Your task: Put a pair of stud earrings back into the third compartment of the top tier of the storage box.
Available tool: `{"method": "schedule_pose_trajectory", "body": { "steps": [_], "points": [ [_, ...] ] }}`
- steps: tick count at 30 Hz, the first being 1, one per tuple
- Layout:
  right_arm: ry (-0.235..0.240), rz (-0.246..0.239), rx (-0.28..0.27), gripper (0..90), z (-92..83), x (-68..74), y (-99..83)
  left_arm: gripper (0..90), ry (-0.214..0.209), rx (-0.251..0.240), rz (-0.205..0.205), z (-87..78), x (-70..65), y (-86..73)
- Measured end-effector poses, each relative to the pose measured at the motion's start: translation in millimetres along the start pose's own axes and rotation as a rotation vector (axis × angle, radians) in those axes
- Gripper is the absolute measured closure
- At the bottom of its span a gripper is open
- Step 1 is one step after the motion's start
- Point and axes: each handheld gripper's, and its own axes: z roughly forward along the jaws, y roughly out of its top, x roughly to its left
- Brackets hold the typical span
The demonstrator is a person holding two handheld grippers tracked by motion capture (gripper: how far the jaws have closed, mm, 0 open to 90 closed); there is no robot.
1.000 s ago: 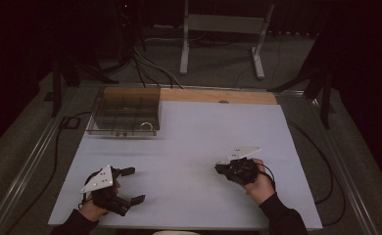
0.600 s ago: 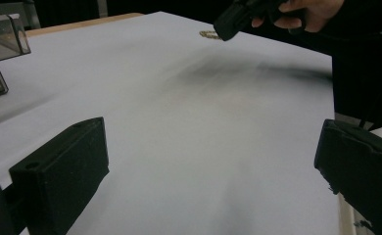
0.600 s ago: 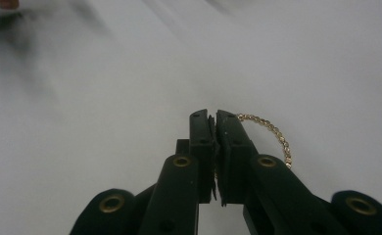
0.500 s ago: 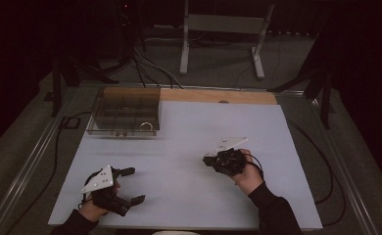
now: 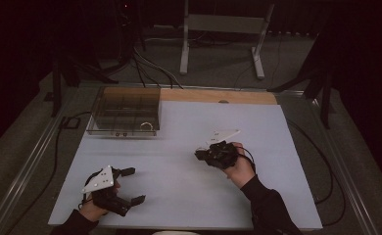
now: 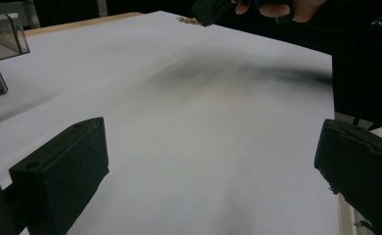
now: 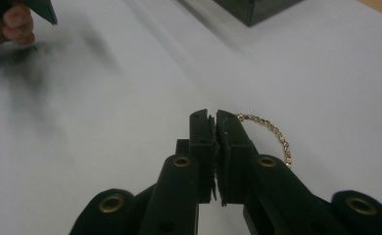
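Right gripper view: my right hand-held gripper [image 7: 214,120] is clenched on a gold chain [image 7: 273,134] above the white desk [image 7: 326,73]. My left hand-held gripper [image 5: 132,186], jaws spread wide, sits at the desk's near left.

Two tongs: the left tongs [image 5: 125,186] at lower left, the right tongs [image 5: 200,154] near frame centre. One clear box [image 5: 124,112] at upper left of the desk [image 5: 179,196]. One gold chain [image 7: 272,134], right of centre in the right gripper view.
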Motion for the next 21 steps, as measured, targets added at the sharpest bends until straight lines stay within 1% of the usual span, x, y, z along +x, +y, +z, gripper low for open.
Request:
{"method": "schedule_pose_trajectory", "body": {
  "steps": [3,6,8,12,19,21],
  "points": [
    [0.005,-0.010,-0.002,86.7,3.1,1.1,7.4,0.6,0.001,0.001,0.000,0.5,0.4,-0.1],
    [0.019,-0.011,-0.009,86.6,6.0,2.0,15.4,0.5,0.004,0.000,-0.010,1.7,1.4,0.1],
    [0.027,-0.020,-0.012,86.7,8.0,3.4,21.6,0.5,0.006,0.003,-0.011,2.3,1.6,0.3],
    [0.033,-0.045,-0.016,86.7,13.5,4.9,36.2,0.5,0.007,0.003,-0.005,2.3,0.6,0.6],
    [0.045,-0.062,-0.049,86.7,25.1,8.8,63.8,0.6,0.004,0.004,-0.007,1.4,0.9,-0.3],
    [0.049,-0.072,-0.052,86.7,29.8,10.7,72.4,0.6,0.002,0.003,-0.001,1.2,1.0,-0.4]
  ]
}}
